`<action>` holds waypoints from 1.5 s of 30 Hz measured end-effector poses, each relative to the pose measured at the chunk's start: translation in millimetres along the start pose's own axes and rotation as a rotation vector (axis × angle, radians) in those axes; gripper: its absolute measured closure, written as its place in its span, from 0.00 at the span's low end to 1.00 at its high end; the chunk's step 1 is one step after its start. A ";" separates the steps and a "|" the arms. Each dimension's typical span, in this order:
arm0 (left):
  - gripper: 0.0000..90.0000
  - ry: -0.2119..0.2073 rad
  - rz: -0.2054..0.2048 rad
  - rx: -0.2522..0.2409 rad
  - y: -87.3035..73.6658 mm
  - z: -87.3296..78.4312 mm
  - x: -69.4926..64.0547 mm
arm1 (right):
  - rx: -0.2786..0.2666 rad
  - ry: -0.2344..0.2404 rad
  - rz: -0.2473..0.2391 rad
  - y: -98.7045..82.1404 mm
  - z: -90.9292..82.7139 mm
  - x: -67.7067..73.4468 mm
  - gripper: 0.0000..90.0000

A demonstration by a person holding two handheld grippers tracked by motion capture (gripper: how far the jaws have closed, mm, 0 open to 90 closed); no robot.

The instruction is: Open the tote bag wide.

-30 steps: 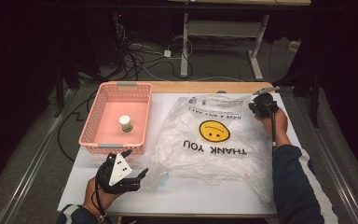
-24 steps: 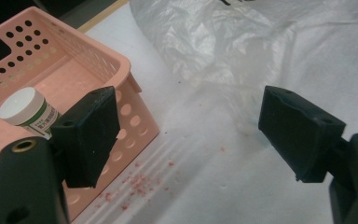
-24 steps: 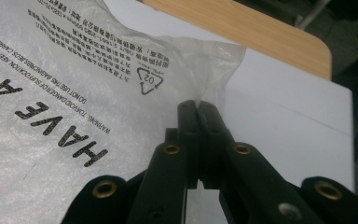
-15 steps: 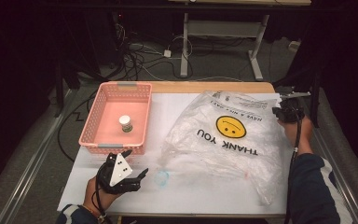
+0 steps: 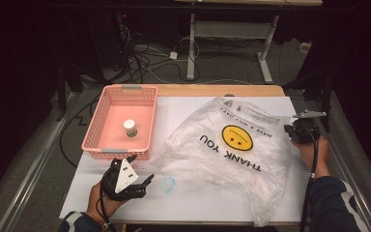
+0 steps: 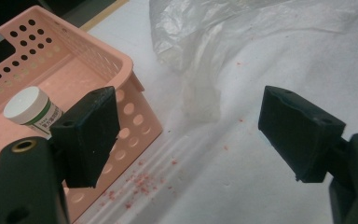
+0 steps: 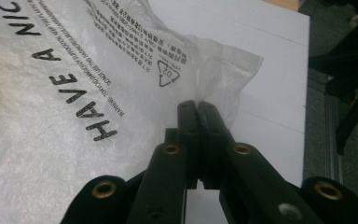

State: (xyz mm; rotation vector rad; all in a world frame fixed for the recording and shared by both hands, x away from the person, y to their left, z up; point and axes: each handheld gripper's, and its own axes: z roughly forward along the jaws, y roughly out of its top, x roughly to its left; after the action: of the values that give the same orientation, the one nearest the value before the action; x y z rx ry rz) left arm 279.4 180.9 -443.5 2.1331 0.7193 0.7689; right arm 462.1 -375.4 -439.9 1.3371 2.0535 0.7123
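A clear plastic bag point(image 5: 232, 150) with a yellow smiley and "THANK YOU" lies spread across the right half of the white table top. My right gripper point(image 5: 291, 129) is at the bag's right edge, shut on the plastic bag point(image 7: 74, 93); in the right gripper view its jaws point(image 7: 198, 108) are pressed together at the printed corner. My left gripper point(image 5: 141, 168) rests open near the front left. Its spread jaws point(image 6: 191, 135) hold nothing and face the near corner of the pink basket point(image 6: 135, 116) and a fold of the bag point(image 6: 205, 28).
The pink basket point(image 5: 121, 92) stands at the left and holds a small white-capped bottle point(image 5: 130, 128), which the left gripper view point(image 6: 28, 109) also catches. Reddish crumbs point(image 6: 140, 186) lie beside the basket. A small bluish ring point(image 5: 166, 184) lies near the front edge. The table's right edge is close to my right hand.
My right gripper has moved right and toward me, dragging the bag with it, so the smiley now sits farther right. The left gripper has stayed put.
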 end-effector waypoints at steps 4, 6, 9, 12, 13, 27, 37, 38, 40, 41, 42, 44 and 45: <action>0.22 0.002 0.004 0.004 0.2 0.1 -1.1 | -0.007 0.012 -0.051 -0.2 -11.9 13.0 1.00; 0.22 0.002 0.010 0.012 -0.3 1.1 -2.3 | -0.007 0.020 -0.067 -2.7 -15.5 17.0 1.00; 0.22 0.002 0.014 0.017 -0.9 1.0 -3.0 | 0.004 0.014 -0.075 -7.3 -19.3 18.2 0.96; 0.21 0.003 0.013 0.017 -1.1 0.3 -2.9 | 0.009 0.013 -0.070 -10.1 -20.7 17.5 0.86; 0.21 0.004 0.011 0.016 -1.2 -0.1 -2.6 | 0.000 0.021 -0.074 -10.3 -21.8 17.5 0.86; 0.21 -0.001 -0.002 0.016 -0.2 2.4 -2.8 | -0.233 0.297 -0.303 3.0 -73.0 106.5 0.63; 0.21 -0.006 0.004 0.024 -0.6 3.6 -3.9 | -0.194 0.626 -0.529 -11.2 -74.3 215.1 0.58; 0.22 -0.005 0.006 0.026 -0.6 3.7 -4.1 | -0.182 0.639 -0.564 -13.6 -71.3 223.1 0.57; 0.22 -0.006 0.004 0.031 -0.8 4.2 -4.0 | -0.158 0.652 -0.581 -17.1 -65.2 231.7 0.57; 0.22 -0.012 0.005 0.032 -0.9 4.9 -4.0 | -0.147 0.647 -0.594 -18.2 -62.3 234.3 0.57; 0.22 -0.012 0.005 0.032 -0.9 4.9 -4.0 | -0.129 0.634 -0.609 -19.6 -58.9 237.2 0.56; 0.22 -0.015 0.011 0.037 -0.7 5.6 -4.9 | -0.108 0.612 -0.637 -21.6 -52.1 241.1 0.55; 0.22 -0.018 0.015 0.036 -0.7 5.8 -5.4 | -0.099 0.605 -0.639 -22.0 -50.4 241.6 0.54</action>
State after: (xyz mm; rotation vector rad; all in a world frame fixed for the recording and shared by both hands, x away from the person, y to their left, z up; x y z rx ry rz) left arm 279.7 174.9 -448.7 2.1777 0.7138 0.7492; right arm 333.0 -165.2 -464.1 0.3544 2.6613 0.9665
